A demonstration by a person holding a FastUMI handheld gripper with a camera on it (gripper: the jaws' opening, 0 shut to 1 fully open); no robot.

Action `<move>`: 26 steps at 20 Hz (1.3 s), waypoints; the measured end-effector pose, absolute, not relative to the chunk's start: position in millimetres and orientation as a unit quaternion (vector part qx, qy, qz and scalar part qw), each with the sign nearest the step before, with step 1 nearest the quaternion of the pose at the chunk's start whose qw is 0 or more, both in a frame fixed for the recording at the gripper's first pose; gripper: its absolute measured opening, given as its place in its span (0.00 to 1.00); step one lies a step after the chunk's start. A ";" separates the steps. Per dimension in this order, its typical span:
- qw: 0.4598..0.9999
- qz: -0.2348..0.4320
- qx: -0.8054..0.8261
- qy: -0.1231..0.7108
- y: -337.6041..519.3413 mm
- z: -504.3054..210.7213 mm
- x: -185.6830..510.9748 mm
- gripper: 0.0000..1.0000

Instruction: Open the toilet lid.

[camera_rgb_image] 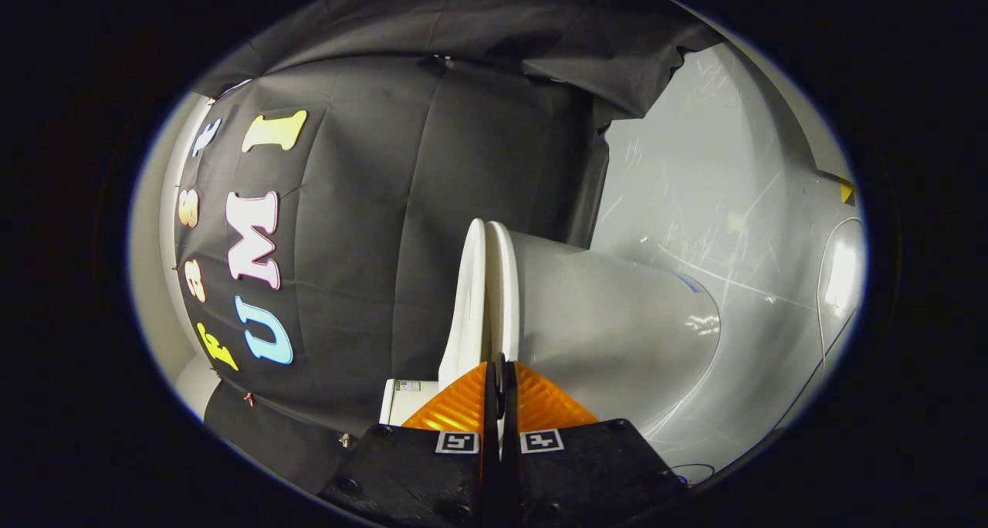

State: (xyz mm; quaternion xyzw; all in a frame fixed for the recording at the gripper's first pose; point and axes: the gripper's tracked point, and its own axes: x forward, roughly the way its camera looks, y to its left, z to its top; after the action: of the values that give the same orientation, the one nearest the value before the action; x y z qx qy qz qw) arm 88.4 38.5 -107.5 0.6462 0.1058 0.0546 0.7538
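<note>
The view is rolled sideways, so the white toilet lies across it. Its lid (465,304) is a thin white shell lying close against the seat (503,281), with a narrow seam between them. The rounded bowl (617,331) swells out beyond the seat. My gripper (500,367) is shut, its two fingers pressed together with nothing showing between them. The tips sit right at the seam, where the lid's rim and the seat's rim meet. The fingers hide the nearest part of both rims.
A white part of the toilet with a small label (403,399) sits beside the lid's end, just off one finger. Black cloth (432,204) hangs behind the lid. Scuffed grey floor (695,196) lies beyond the bowl, with a thin cable (823,343) across it.
</note>
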 end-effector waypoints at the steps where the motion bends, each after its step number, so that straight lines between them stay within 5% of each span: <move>1: 0.754 0.054 0.646 0.105 38.0 -106.5 88.7 0.05; 26: 0.821 0.084 0.560 0.076 63.3 1.2 81.0 0.05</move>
State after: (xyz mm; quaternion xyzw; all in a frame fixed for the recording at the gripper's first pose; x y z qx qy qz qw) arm 81.0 63.3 1.2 0.5597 0.0759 0.0835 0.8210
